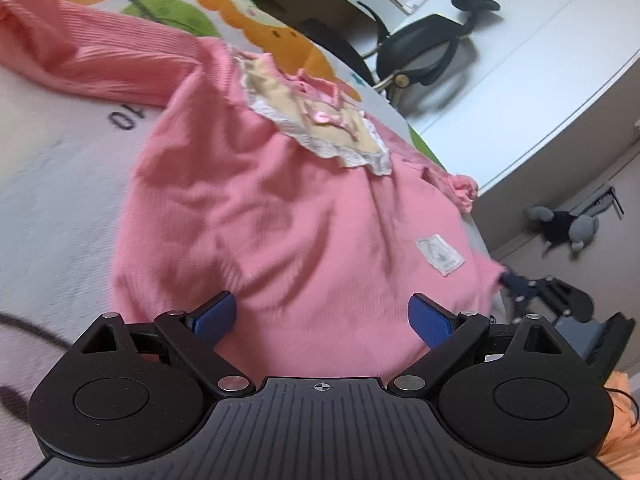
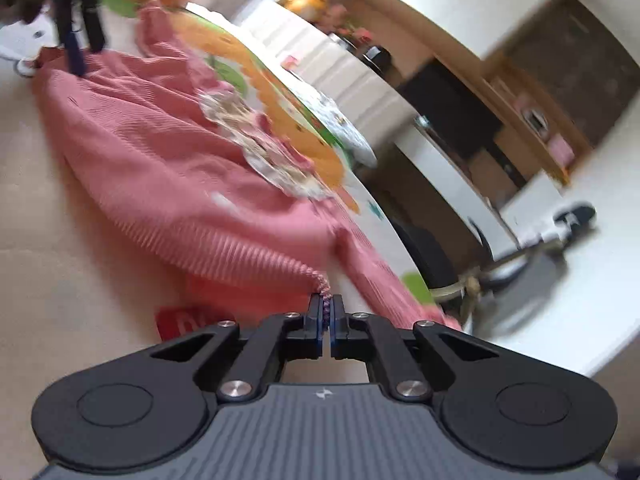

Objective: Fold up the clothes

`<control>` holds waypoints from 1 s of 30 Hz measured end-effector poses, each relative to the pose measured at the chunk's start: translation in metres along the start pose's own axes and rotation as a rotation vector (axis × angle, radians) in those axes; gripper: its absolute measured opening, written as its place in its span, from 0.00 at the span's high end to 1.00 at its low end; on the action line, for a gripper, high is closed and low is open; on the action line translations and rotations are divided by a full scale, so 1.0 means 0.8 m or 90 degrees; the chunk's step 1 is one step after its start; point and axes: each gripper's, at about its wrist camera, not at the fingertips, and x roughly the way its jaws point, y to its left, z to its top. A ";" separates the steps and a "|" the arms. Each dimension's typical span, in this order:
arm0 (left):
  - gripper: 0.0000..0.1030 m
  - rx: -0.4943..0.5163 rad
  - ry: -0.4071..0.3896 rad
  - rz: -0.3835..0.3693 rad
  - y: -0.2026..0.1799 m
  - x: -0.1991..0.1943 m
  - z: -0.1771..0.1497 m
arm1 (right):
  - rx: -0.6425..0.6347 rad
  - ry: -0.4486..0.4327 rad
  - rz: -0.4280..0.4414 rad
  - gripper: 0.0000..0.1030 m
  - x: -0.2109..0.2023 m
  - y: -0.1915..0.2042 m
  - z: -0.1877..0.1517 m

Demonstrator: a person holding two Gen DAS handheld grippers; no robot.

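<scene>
Pink ribbed top (image 1: pixel 280 208) lies spread on a printed mat (image 1: pixel 52 184), lace bib (image 1: pixel 320 128) facing up, small label (image 1: pixel 440 255) near the hem. Left claw (image 1: pixel 322 320) is spread wide, blue pads (image 1: pixel 214 318) hovering at the hem edge with the fabric between but not gripped. Right claw (image 2: pixel 326 320) is pressed together, pinching a frilled corner of the top (image 2: pixel 160 152); the fabric is drawn taut from that pinch. One sleeve (image 1: pixel 80 56) stretches away toward the far left of the left wrist view. Mat edge runs close behind the garment, with an office chair (image 1: pixel 424 56) and white floor (image 1: pixel 520 80) beyond it. Open mat room on the left side; a grey plush toy (image 1: pixel 560 226) sits well apart. Both views blurred.
</scene>
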 end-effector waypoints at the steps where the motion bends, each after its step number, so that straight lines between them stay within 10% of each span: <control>1: 0.06 0.000 -0.001 0.003 0.002 -0.005 -0.003 | 0.007 0.016 -0.001 0.98 -0.001 -0.002 -0.009; 7: 0.06 0.019 -0.014 0.053 0.007 -0.041 -0.021 | 0.076 0.097 0.014 0.98 -0.005 -0.012 -0.061; 15: 0.07 0.327 -0.013 0.330 -0.036 -0.047 -0.051 | 0.110 0.020 0.052 0.94 -0.012 -0.026 -0.021; 19: 0.35 0.452 0.012 0.396 -0.044 -0.035 -0.069 | 0.073 0.012 0.083 0.86 -0.002 -0.009 -0.008; 24: 0.46 0.483 0.011 0.380 -0.048 -0.027 -0.074 | 0.073 0.014 0.104 0.79 0.003 0.003 -0.007; 30: 0.93 0.499 -0.005 0.375 -0.053 -0.011 -0.075 | 0.092 0.012 0.144 0.74 0.018 0.014 -0.006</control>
